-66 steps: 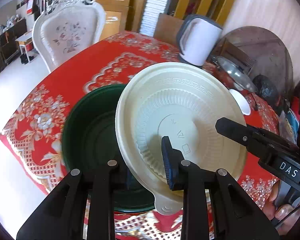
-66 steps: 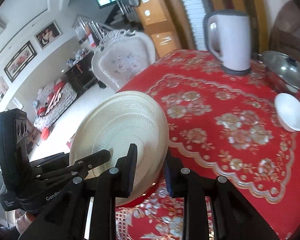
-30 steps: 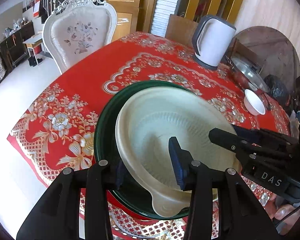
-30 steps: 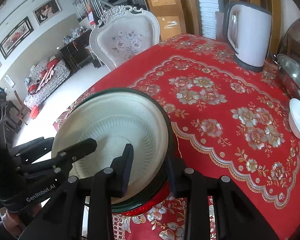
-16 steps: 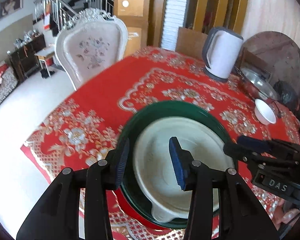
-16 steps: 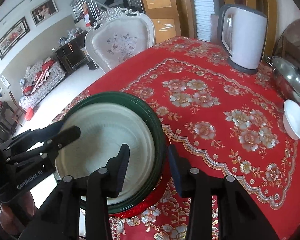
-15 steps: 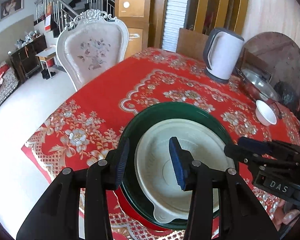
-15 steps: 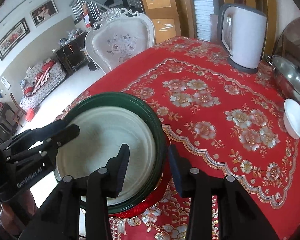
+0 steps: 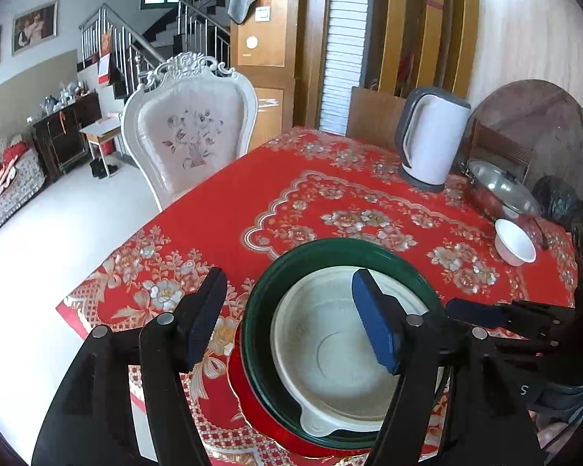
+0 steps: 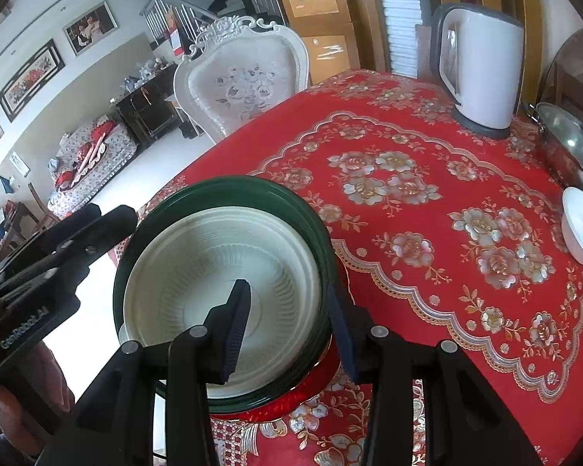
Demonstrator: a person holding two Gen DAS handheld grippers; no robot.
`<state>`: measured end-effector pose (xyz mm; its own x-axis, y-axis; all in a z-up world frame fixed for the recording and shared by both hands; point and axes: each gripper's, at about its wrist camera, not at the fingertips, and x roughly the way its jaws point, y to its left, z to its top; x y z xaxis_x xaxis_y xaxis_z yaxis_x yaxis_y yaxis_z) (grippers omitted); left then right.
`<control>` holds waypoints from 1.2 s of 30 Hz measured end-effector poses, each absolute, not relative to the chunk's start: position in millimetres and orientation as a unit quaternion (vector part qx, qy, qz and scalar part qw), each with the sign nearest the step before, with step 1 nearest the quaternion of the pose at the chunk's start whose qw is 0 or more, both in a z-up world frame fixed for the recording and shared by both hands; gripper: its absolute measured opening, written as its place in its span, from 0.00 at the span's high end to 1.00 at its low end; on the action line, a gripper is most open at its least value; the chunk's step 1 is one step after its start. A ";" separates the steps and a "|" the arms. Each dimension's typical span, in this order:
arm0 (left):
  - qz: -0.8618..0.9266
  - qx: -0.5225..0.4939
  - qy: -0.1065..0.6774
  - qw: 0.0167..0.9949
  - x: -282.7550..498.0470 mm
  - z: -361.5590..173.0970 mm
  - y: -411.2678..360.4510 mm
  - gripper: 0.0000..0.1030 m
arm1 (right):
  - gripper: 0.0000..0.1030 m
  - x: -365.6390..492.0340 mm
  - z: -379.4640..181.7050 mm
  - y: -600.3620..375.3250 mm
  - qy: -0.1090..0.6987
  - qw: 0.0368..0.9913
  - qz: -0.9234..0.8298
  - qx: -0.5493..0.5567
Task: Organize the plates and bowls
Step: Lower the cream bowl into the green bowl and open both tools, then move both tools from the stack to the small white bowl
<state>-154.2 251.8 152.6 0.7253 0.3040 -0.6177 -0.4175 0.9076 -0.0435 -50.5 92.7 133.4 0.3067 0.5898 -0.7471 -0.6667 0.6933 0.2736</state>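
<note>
- The cream plate (image 9: 342,345), earlier held tilted, now lies nested in the green plate (image 9: 291,264) below the left gripper (image 9: 291,322), whose fingers have just spread, empty.
- Right gripper (image 10: 287,326) fingers apart, straddling both rims without pressing, probably steadying.

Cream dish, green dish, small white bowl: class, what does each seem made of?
Cream dish: likely moulded plastic, matte, with ribbed walls and a tab handle. Green dish: glossy, possibly melamine or glazed ceramic. Small white bowl: smooth, shiny, probably ceramic; unclear.
</note>
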 end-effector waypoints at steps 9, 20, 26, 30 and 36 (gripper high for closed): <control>0.180 -0.078 0.298 0.934 -151.4 164.7 230.3 0.34 | 0.56 -47.0 139.2 71.0 0.438 0.814 0.381 -0.016; 0.136 -0.056 0.282 0.948 -131.9 175.0 184.3 0.34 | 0.51 -38.2 141.2 29.0 0.436 0.829 0.351 0.011; 0.111 -0.040 0.287 0.951 -117.3 170.2 156.7 0.34 | 0.51 -31.6 139.6 -1.5 0.437 0.837 0.329 0.027; 0.093 -0.030 0.297 0.950 -104.1 162.6 137.2 0.34 | 0.51 -26.0 136.4 -22.8 0.440 0.841 0.312 0.038; 0.070 -0.019 0.318 0.945 -81.1 151.5 112.1 0.34 | 0.50 -14.3 128.8 -58.0 0.447 0.847 0.282 0.054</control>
<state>-81.1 112.1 151.5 0.7883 0.1210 -0.6032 -0.1449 0.9894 0.0090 -14.3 -58.0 128.8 0.4419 0.5267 -0.7262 -0.4300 0.8348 0.3438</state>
